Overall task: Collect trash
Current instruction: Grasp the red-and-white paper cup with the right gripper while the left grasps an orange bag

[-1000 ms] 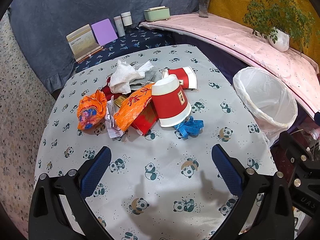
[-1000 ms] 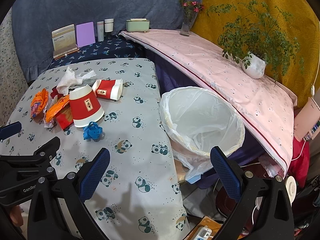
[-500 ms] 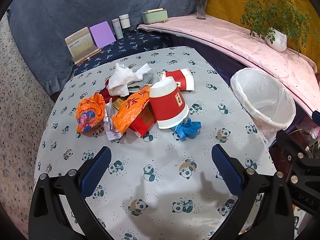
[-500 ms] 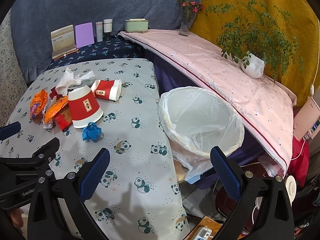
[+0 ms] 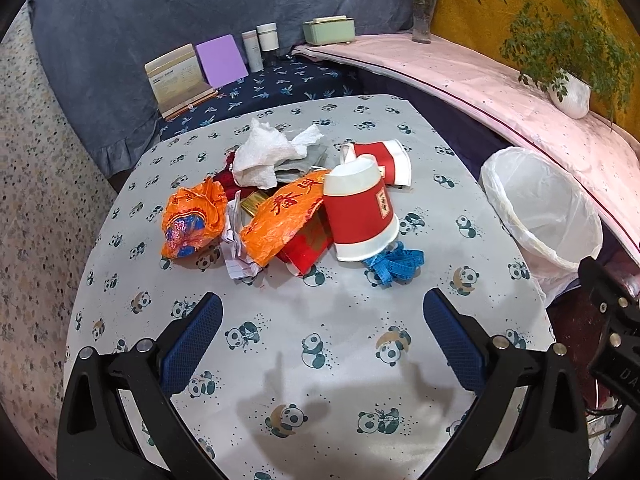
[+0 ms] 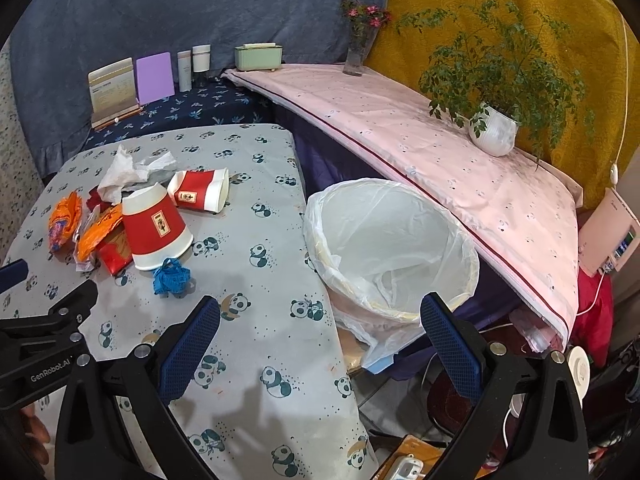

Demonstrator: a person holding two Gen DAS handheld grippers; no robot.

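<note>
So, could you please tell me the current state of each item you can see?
left hand-held gripper: open, empty
right hand-held gripper: open, empty
upside-down paper cup: tilted on trash
second paper cup: on its side
trash bin: lined, empty
blue tape measure: bunched

The left hand-held gripper (image 5: pixel 322 334) has drawn back slightly (trash pile (image 5: pixel 288 204) receding).

The left wrist view looks forward and down over the near edge of the panda-print table (image 5: pixel 320 360), facing the trash pile (image 5: pixel 288 208) from fairly near. The right wrist view sits further right, off the table's right edge, facing the lined bin (image 6: pixel 392 248) close below (the pile lies well off to its left). The 2 views share the pile, bin, table and back shelf (image 6: pixel 188 106).
</note>
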